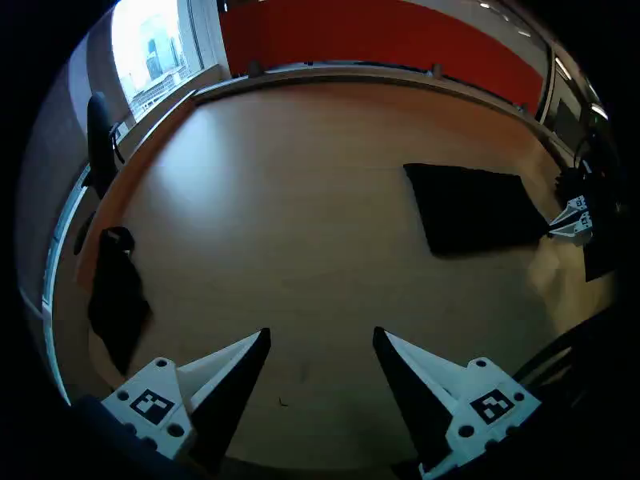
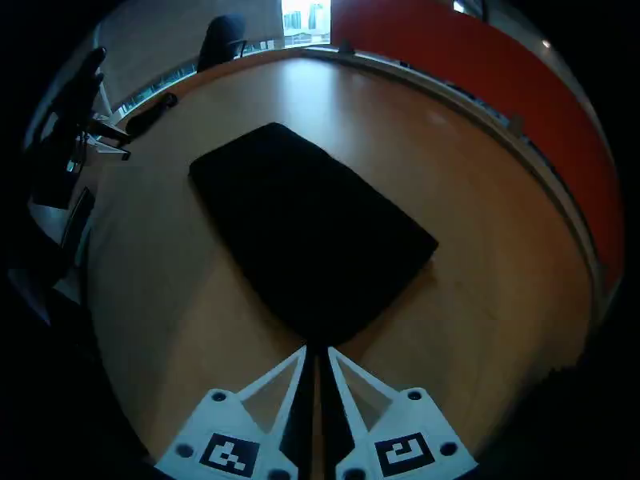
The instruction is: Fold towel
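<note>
The black towel [image 2: 312, 232] lies flat on the pale wooden surface [image 2: 480, 240] as a folded rectangle, turned so that one corner points toward the right tool [image 2: 318, 350]. In the right gripper view that tool's two white fingers are drawn almost together, with only a thin dark slit between them, and their tips sit right at the towel's near corner. Whether any cloth is pinched between them cannot be told. The left gripper view shows the left tool [image 1: 320, 332] released, its fingers spread wide over bare wood, well apart from the towel [image 1: 468, 208], which lies farther off toward the right side of the surface [image 1: 304, 200]. There the right tool [image 1: 554, 230] shows small at the towel's right-hand corner, its tips touching or just beside the cloth's edge. At the left edge of the surface lies a dark bundle [image 1: 116, 300], its make unclear, and beyond it stands a dark chair [image 1: 100, 144]. A bright window [image 1: 152, 40] and a red wall panel [image 1: 376, 36] run along the far side.
</note>
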